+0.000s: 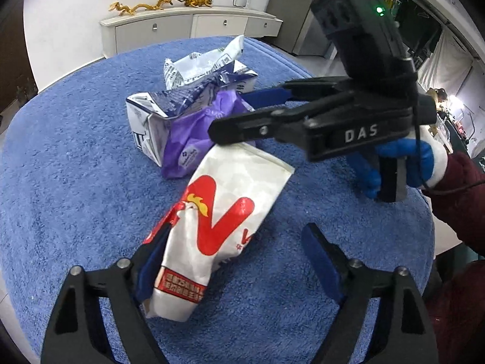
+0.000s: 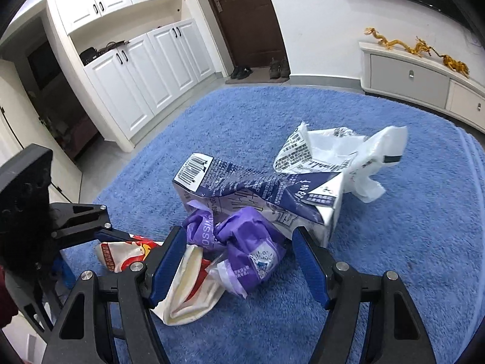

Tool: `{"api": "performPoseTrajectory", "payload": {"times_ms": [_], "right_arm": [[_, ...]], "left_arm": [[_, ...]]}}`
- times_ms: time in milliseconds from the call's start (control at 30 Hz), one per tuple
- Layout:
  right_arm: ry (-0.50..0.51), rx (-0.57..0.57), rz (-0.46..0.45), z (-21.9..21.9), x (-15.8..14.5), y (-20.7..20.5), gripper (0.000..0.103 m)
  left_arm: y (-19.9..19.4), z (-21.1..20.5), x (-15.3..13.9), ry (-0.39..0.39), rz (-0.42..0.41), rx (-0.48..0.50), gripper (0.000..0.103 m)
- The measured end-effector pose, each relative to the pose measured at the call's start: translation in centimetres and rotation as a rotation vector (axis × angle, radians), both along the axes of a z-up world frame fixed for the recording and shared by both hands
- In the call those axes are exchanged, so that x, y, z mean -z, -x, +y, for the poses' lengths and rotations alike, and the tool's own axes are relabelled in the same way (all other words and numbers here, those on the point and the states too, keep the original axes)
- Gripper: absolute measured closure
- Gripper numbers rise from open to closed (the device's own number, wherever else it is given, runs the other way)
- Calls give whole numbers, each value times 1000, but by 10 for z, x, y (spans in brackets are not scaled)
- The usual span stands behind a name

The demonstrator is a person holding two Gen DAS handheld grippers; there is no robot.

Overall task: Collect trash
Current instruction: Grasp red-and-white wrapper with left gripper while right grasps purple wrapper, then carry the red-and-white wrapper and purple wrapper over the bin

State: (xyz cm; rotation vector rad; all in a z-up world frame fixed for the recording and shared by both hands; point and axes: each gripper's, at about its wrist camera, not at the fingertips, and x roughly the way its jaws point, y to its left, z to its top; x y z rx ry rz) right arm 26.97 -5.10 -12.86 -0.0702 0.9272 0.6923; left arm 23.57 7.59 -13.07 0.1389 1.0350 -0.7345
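Both claws gape wide over trash on blue carpet (image 2: 394,242); white cabinets (image 2: 145,69) behind.

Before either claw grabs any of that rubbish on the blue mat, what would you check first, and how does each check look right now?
1. Left gripper open: ok.
2. Red and white bag lies between its fingers: ok; the left finger touches it, the right stands apart.
3. Right gripper open: ok.
4. Purple wrapper sits between its fingers: ok, not yet clamped.
5. Crushed carton clear of the wrapper: not ok, they touch.
6. Somewhere to drop the trash: cannot tell, no bin in view.
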Motion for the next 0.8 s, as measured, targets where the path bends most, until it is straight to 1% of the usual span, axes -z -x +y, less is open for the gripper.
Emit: {"api": "performPoseTrajectory", "payload": {"times_ms": [33,67,100,133,167,233,267,300,333,400,500,633,800], "right_arm": [[-7,-4,0,1,0,0,38],[-9,-6,-2,1,0,0,44],[-11,-9,-3,2,0,0,45],[-12,-10,-4,2,0,0,51],[-18,-12,1,1,0,1,53],[-22,-12,6,-2,1,2,55],[-27,-11,9,-3,1,3,57],[-34,-10,12,-6,1,5,58],[-43,-6,14,-10,0,7,62],[-49,0,11,-15,-2,13,67],[-37,-3,-1,-21,-5,27,74],[-62,27,-23,-35,-15,48,75],[-100,91,-60,-69,-35,78,76]], "left_arm": [[1,1,-1,5,2,-6,29],[0,2,-1,10,3,-12,33],[0,3,-2,16,6,-20,39],[0,5,-2,18,7,-26,46],[1,6,-3,18,6,-33,49],[2,8,-3,19,7,-47,62],[4,9,-2,16,9,-56,67],[8,11,-2,13,9,-60,75],[13,13,-3,9,6,-64,81],[21,13,-3,1,-2,-69,88],[33,14,-5,2,-18,-86,90],[49,9,-10,-9,-45,-123,91],[73,9,-29,-5,-91,-183,91]]}}
